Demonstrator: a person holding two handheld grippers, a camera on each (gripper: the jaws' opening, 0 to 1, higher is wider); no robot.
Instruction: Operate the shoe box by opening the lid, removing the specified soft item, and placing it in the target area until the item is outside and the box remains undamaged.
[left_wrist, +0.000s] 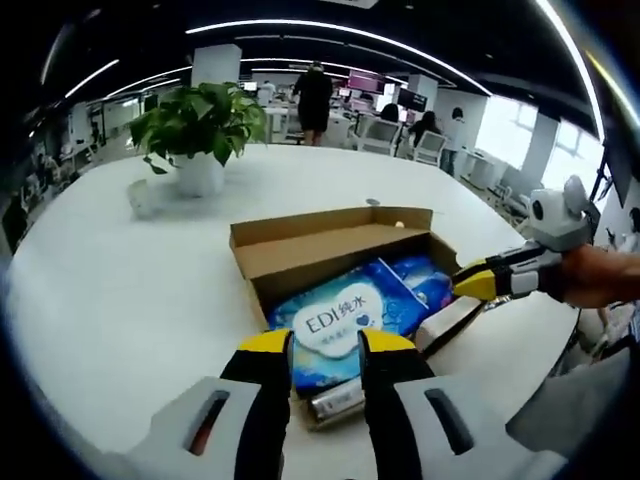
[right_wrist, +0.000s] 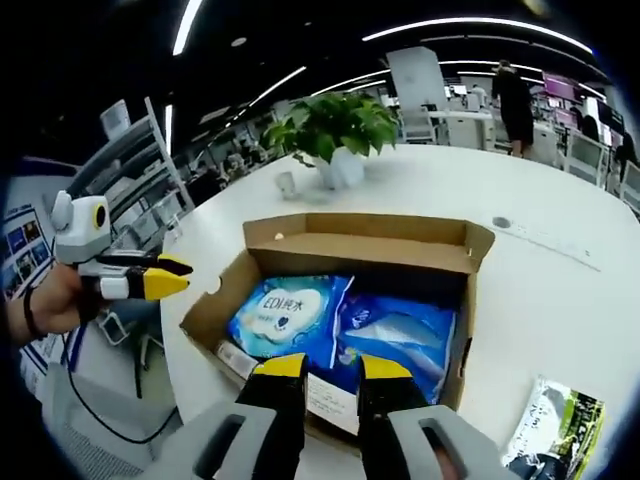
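Gleaming white table (left_wrist: 130, 290), office behind

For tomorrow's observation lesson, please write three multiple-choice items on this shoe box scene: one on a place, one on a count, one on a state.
1. Where does the green potted plant stand?
A. on the white round table, beyond the box
B. inside the box
C. on the floor

2. How many blue soft packs lie in the brown cardboard shoe box?
A. none
B. two
C. five

3. What state is the box lid in?
A. taped shut
B. torn off
C. folded open

Answers:
1 A: the plant's white pot rests on the tabletop behind the box.
2 B: two blue packs lie side by side.
3 C: the flap stands back, so the contents show.
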